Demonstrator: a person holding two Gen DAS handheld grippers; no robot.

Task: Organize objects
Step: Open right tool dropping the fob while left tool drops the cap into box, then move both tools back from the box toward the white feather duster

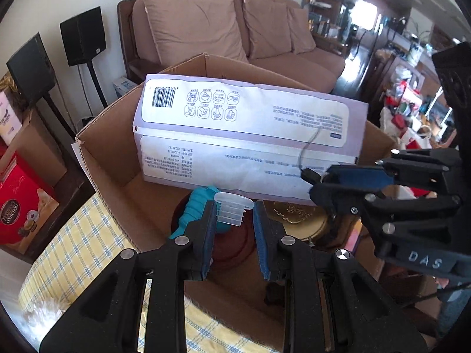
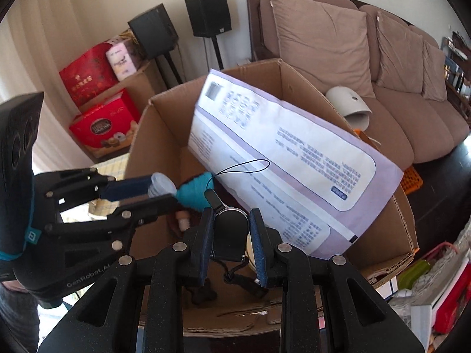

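An open cardboard box (image 1: 100,158) (image 2: 153,135) holds a long white and lilac carton (image 1: 244,135) (image 2: 282,158) lying tilted across it, a teal object (image 1: 194,206) (image 2: 191,194) and a gold tin (image 1: 297,217). My left gripper (image 1: 234,220) (image 2: 156,191) is over the box, shut on a clear plastic stopper (image 1: 234,209) (image 2: 160,186). My right gripper (image 2: 231,235) (image 1: 338,176) is over the box beside it, shut on a small black device (image 2: 231,235) with a thin loop cord (image 2: 250,166).
A brown sofa (image 1: 265,35) (image 2: 412,73) with cushions stands behind the box. Black speakers (image 1: 82,35) (image 2: 209,13) and red gift boxes (image 1: 20,203) (image 2: 106,123) are to the left. A yellow checked cloth (image 1: 73,250) lies under the box. Clutter fills the right side (image 1: 412,111).
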